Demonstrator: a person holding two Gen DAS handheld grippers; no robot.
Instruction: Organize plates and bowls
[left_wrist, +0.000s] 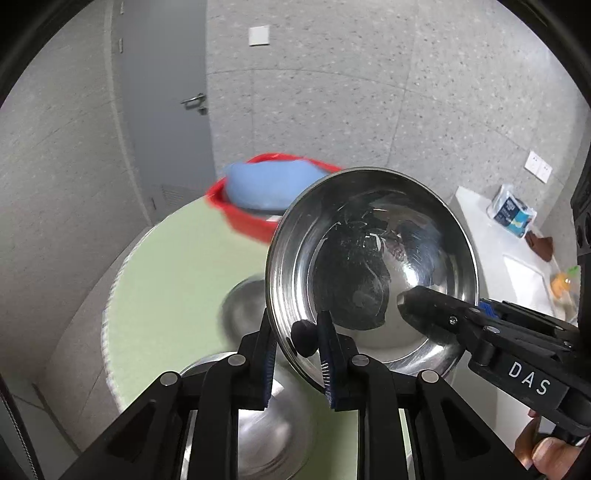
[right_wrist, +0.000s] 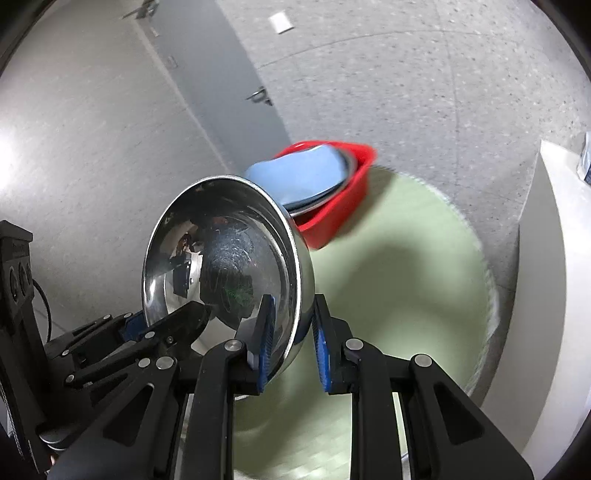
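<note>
- While it is carried tilted above the pale green round desk (right_wrist: 406, 295), the shiny stainless-steel bowl (left_wrist: 373, 258) is gripped at two rim points.
- Left claw (left_wrist: 299, 354): clamped narrow on the near rim, one pad inside, one outside.
- Right claw (right_wrist: 291, 339): pinched likewise on the opposite rim.
- Handling, judged: light, rigid, slick metal; thin rim is the only purchase, so slip is likely.
- Beyond: red plastic basin (left_wrist: 251, 218) holding a blue plate (left_wrist: 266, 184); more steel bowls (left_wrist: 243, 310) below.
</note>
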